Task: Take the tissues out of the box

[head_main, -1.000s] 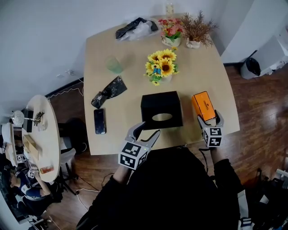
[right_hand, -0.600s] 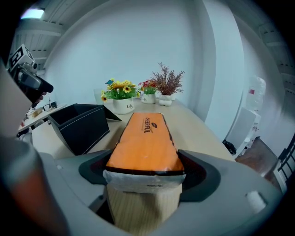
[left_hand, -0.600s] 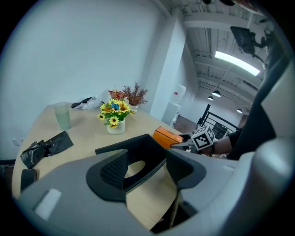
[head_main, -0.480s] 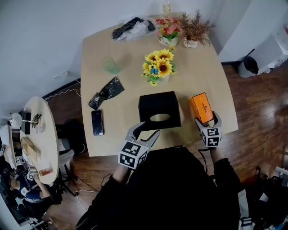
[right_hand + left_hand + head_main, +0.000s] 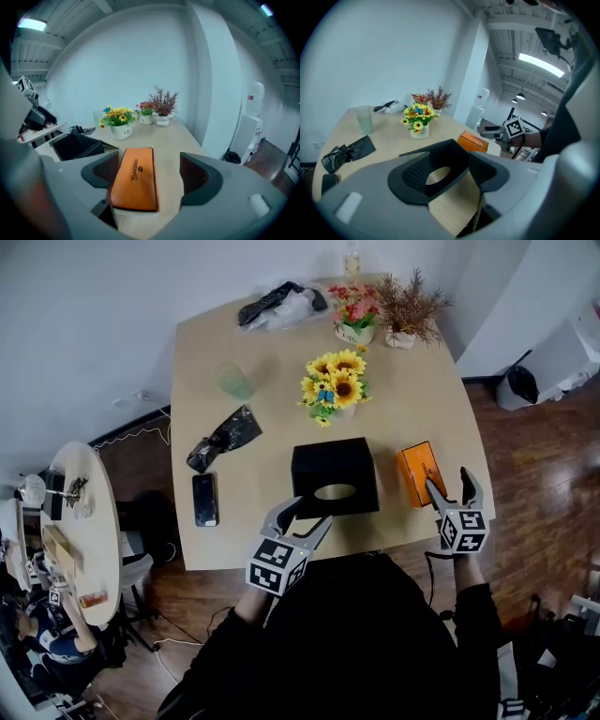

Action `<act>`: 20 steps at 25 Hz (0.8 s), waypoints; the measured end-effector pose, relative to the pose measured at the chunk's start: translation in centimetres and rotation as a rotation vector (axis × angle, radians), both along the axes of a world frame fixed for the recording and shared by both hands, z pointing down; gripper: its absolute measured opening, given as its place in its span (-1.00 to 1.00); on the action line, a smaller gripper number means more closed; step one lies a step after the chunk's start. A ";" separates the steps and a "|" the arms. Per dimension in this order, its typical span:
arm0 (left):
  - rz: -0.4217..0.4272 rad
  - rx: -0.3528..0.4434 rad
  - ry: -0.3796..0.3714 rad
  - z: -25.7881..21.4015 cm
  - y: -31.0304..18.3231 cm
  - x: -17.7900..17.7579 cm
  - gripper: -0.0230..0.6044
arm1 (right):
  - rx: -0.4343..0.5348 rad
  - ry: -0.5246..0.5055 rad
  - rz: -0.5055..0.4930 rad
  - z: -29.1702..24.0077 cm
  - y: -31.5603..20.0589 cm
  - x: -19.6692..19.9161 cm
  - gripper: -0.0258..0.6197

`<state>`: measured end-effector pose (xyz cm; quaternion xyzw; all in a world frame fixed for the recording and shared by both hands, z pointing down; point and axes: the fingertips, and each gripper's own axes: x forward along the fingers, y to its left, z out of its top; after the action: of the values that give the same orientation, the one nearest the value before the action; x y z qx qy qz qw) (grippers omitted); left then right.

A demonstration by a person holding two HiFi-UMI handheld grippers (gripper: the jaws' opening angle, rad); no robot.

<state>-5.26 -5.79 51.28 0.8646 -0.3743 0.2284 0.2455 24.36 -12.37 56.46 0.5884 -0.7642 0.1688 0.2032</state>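
A black tissue box (image 5: 335,465) stands near the table's front edge, with a pale oval opening (image 5: 335,491) on top. No tissue sticks out of it. My left gripper (image 5: 312,510) is open at the box's front left corner. In the left gripper view the box (image 5: 445,154) fills the gap between the jaws, which do not press on it. An orange box (image 5: 419,472) lies to the right of the black one. My right gripper (image 5: 448,481) is open just right of its near end. In the right gripper view the orange box (image 5: 136,180) lies between the jaws, nearer the left one.
A sunflower vase (image 5: 336,385) stands behind the black box. A green cup (image 5: 234,381), a black bag (image 5: 225,435) and a phone (image 5: 203,500) lie to the left. Two flower pots (image 5: 354,313) and a plastic bag (image 5: 277,304) sit at the far edge. A bin (image 5: 518,385) stands on the floor to the right.
My right gripper has moved to the right, away from the orange box's near end. The left gripper stays at the black box's front.
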 end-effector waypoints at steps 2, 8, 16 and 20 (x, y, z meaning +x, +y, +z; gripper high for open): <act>-0.011 0.018 0.004 -0.2 -0.2 -0.1 -0.15 | 0.053 -0.047 -0.017 -2.9 -0.8 -0.6 0.14; -0.107 0.104 0.026 -2.4 -1.7 -1.5 -0.34 | 0.142 -0.164 -0.178 -8.6 -1.3 -7.0 -0.11; -0.119 0.171 0.091 -4.8 -1.9 -1.2 -0.52 | 0.216 -0.259 -0.341 -14.0 0.8 -14.9 -0.48; -0.055 0.232 0.145 -6.9 -1.7 0.3 -0.52 | 0.213 -0.288 -0.436 -15.0 2.1 -17.8 -0.60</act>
<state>-5.00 -7.47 44.43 0.8907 -0.4032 0.1138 0.1763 6.57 -10.24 41.45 0.3983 -0.9071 0.1216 0.0608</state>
